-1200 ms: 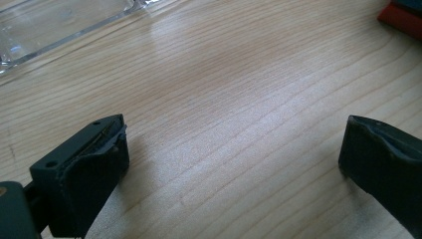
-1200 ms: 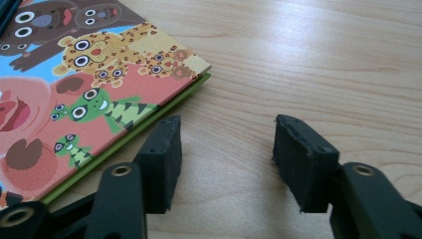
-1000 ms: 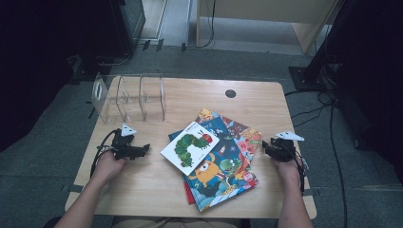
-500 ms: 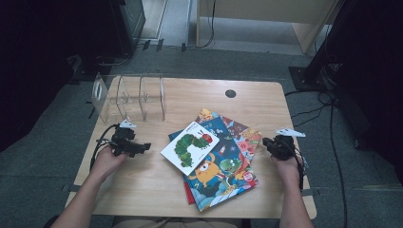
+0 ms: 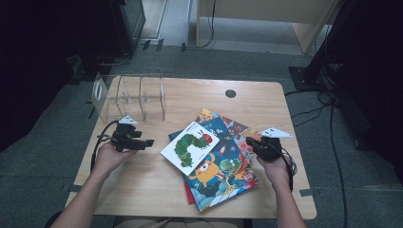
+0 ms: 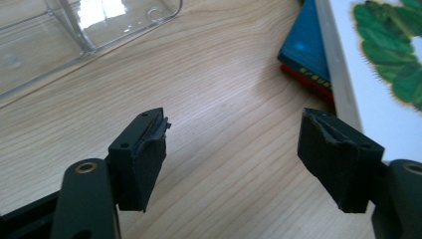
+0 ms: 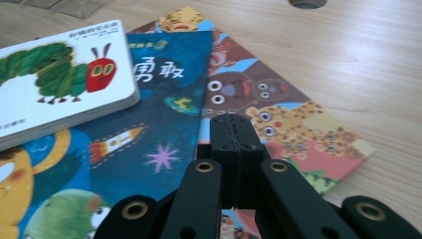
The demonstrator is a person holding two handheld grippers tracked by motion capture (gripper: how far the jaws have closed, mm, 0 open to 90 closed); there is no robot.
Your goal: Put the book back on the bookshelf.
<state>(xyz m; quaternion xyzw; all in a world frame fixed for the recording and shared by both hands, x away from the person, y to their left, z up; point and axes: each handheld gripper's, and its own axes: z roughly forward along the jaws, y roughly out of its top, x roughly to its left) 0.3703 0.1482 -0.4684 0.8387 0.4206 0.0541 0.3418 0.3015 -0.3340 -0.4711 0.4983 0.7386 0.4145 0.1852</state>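
A pile of picture books lies on the table (image 5: 157,190) right of its middle, reaching toward the near edge; on top, at the pile's left end, rests the white caterpillar book (image 5: 189,147), tilted so that its corners point toward the table's edges; under it lies the blue monster book (image 5: 219,174), and at the pile's right side the animal book (image 7: 293,124) shows from beneath.

The left gripper (image 5: 143,141) is held above the bare wood near the left edge, pointing right toward the white caterpillar book, near it but apart; its jaws stand apart with nothing between them, and they have just been closing a little; in the left gripper view the book's white edge lies just past the right-hand jaw, with the blue and red spines under it.

The right gripper (image 5: 251,144) hangs over the right side of the pile, pointing left; its jaws have just been closing and are pressed together on nothing; in the right gripper view their tip sits over the seam between the blue monster book and the animal book, with the white caterpillar book off to the upper left, apart from it.

A clear acrylic rack (image 5: 129,96) stands at the far left corner; a round hole (image 5: 230,93) is near the far edge.
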